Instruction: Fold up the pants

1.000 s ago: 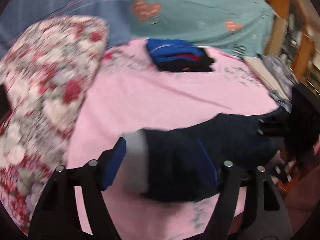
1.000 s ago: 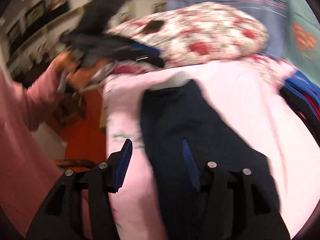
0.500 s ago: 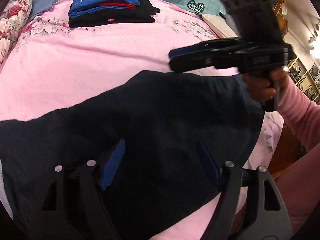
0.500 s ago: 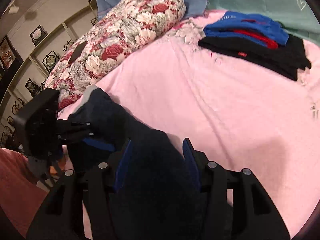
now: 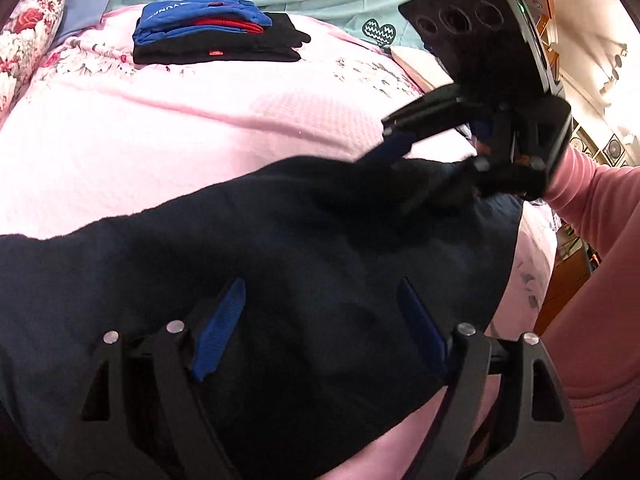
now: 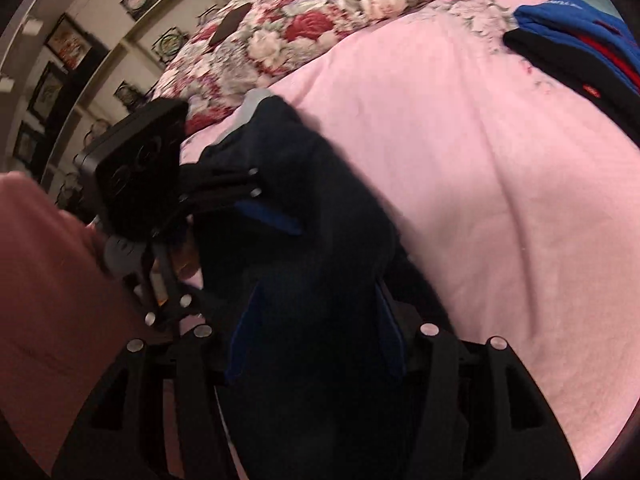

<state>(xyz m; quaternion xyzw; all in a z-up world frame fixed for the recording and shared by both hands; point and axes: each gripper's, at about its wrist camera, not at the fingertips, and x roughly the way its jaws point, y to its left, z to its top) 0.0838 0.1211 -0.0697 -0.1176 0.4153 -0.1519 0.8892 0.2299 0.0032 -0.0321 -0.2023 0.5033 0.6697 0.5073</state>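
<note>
Pink bedspread (image 5: 200, 148) carries the dark pants (image 5: 280, 260), spread low across it, with the left claw (image 5: 320, 328) and right claw (image 6: 316, 332) both wide apart over cloth, gripping nothing, so closing carelessly could bunch extra layers and skew the fold

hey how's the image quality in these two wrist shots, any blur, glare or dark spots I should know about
Left wrist view: sharp, strong fisheye bending; the dark pants read almost black with little fold detail, and the lit wall at upper right is blown out. Right wrist view: softer, slightly blurred near the left gripper; pants equally underexposed, while the pink bedspread is evenly lit.
</note>
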